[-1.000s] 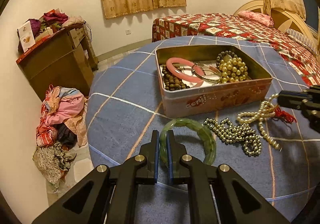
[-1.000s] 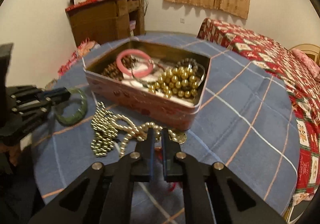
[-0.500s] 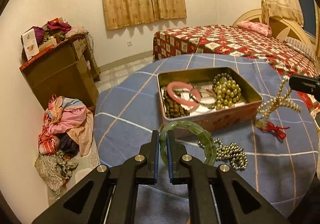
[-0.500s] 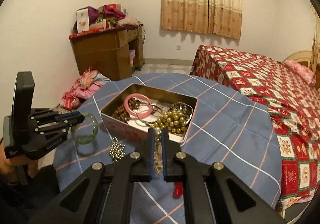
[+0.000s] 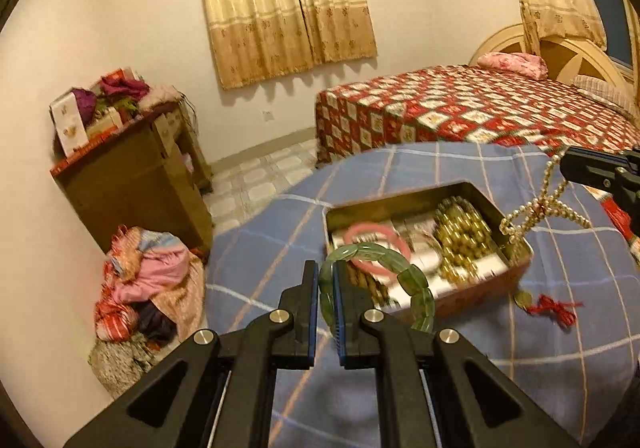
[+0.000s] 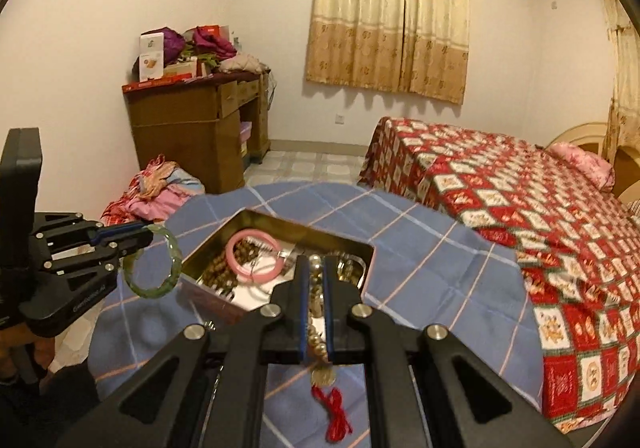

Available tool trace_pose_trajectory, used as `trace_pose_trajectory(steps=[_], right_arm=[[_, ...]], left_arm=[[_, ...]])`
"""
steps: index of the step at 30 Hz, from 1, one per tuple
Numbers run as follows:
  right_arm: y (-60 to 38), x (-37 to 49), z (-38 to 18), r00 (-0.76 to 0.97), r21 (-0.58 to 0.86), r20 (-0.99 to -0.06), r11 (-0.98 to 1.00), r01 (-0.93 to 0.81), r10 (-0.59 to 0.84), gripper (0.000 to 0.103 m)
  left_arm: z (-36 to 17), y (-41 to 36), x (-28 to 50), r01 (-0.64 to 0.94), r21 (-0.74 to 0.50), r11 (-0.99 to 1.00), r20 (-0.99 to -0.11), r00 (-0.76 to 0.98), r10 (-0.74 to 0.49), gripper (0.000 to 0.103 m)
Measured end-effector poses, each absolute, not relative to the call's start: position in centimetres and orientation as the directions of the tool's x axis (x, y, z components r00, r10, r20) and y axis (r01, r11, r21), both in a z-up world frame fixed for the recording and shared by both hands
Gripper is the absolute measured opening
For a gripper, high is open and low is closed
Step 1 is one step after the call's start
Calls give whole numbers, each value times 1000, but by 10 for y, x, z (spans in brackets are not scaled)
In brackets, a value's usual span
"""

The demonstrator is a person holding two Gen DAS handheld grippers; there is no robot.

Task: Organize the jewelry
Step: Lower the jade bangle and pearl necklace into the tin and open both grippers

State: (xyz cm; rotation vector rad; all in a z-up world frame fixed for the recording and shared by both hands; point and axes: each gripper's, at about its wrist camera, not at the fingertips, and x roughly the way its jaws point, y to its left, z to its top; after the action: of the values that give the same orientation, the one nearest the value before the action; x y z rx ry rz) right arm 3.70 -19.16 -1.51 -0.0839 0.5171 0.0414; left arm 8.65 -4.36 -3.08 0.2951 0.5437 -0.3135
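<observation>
My left gripper (image 5: 323,276) is shut on a green jade bangle (image 5: 394,268), held in the air in front of the open tin box (image 5: 516,272). The same gripper (image 6: 148,234) and bangle (image 6: 168,272) show at the left of the right wrist view. My right gripper (image 6: 315,268) is shut on a pearl necklace (image 6: 318,344) that hangs down with a gold coin and red tassel (image 6: 336,416). In the left wrist view this necklace (image 5: 532,214) dangles over the tin's right end. The tin (image 6: 208,300) holds a pink bangle (image 6: 252,262), brown beads and gold beads.
The tin stands on a round table with a blue checked cloth (image 5: 560,308). A bed with a red patterned cover (image 6: 520,208) lies beyond it. A brown cabinet (image 5: 132,184) and a heap of clothes (image 5: 148,288) stand by the left wall.
Both grippers have risen off the table, each carrying its piece. The green bangle and the pearl necklace now hang in the air, and the silver bead string has dropped out of view.
</observation>
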Motion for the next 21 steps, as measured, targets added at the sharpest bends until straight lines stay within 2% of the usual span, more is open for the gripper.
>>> trace_pose_trajectory(steps=[5,21], right_arm=[[-187,47,-8,889,-105,-459,994,-41,-11,8],[-182,85,-15,880,-150,-473,988,-37,-39,8]], left_arm=[[-21,-50,104,328,190,925,-513,837,-192,6],[-34,-72,148,310,214,926,-545,825,-149,6]])
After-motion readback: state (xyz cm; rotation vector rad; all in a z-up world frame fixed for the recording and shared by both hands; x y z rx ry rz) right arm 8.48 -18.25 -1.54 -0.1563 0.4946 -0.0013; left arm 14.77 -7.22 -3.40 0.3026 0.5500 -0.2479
